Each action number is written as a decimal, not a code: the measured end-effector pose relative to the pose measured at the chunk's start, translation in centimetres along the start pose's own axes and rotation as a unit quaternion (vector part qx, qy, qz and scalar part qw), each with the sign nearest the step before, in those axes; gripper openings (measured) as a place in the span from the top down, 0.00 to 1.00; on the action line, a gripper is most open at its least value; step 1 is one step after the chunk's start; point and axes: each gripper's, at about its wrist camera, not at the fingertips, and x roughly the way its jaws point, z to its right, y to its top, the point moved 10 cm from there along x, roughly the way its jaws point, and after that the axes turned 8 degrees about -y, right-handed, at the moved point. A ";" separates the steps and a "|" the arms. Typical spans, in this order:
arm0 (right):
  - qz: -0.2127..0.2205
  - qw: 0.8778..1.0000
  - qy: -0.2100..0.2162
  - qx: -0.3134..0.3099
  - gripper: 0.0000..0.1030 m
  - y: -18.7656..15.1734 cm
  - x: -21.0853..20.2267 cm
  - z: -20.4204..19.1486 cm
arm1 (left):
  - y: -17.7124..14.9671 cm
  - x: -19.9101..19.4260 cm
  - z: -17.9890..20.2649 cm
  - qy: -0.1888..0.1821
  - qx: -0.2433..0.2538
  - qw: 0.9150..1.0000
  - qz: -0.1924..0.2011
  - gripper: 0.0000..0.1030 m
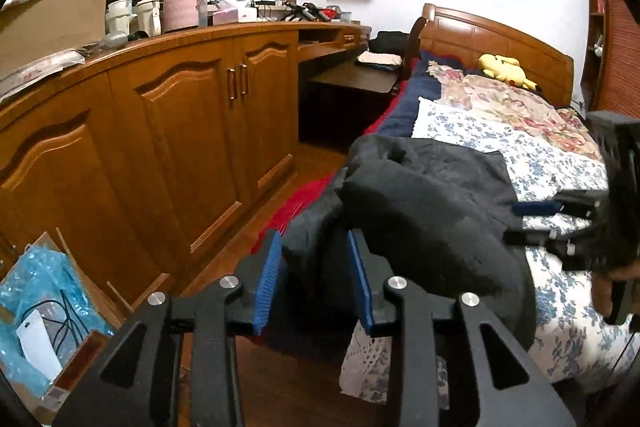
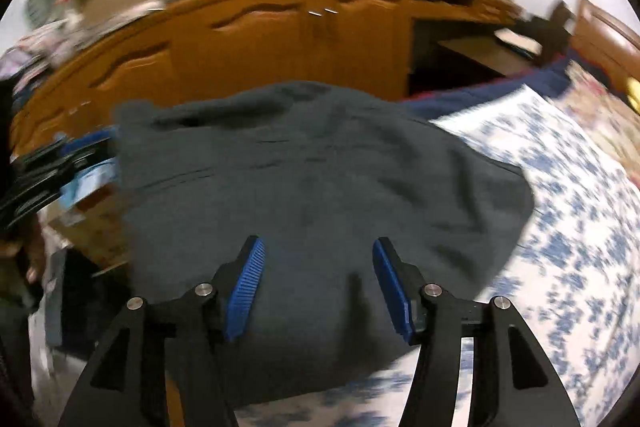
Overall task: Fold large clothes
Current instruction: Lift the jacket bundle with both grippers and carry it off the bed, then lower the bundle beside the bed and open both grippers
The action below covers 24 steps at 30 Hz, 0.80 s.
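A large dark grey garment (image 1: 424,203) lies bunched on the bed's near edge, partly hanging over the side. It fills the middle of the right wrist view (image 2: 320,187), which is blurred. My left gripper (image 1: 316,247) is open, its blue pads either side of a hanging fold of the garment. My right gripper (image 2: 316,255) is open just above the garment's near part, holding nothing. The right gripper also shows at the right edge of the left wrist view (image 1: 560,219), over the bed.
The bed has a blue floral sheet (image 1: 560,299), a flowered quilt (image 1: 516,107) and a yellow plush toy (image 1: 504,67) by the wooden headboard. Wooden cabinets (image 1: 168,131) line the left side. A cardboard box with blue plastic (image 1: 44,307) sits on the floor.
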 end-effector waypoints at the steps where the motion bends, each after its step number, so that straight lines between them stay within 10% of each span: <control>1: 0.002 1.000 0.008 -0.004 0.43 -0.2 0.1 -0.8 | 0.1 -0.2 0.0 -0.001 0.004 1.000 0.000 0.66; 4: -0.007 1.000 0.010 0.006 0.43 -1.4 1.8 -1.0 | 0.6 -1.2 0.1 0.000 0.016 1.000 0.007 0.64; 8: -0.010 1.000 0.018 0.003 0.43 -2.7 3.7 -1.3 | 1.0 -2.2 0.2 -0.008 0.008 1.000 0.022 0.33; 24: 0.005 1.000 -0.021 0.011 0.43 -4.6 -4.4 -0.7 | 1.1 -1.8 6.6 -0.042 0.023 0.999 0.025 0.33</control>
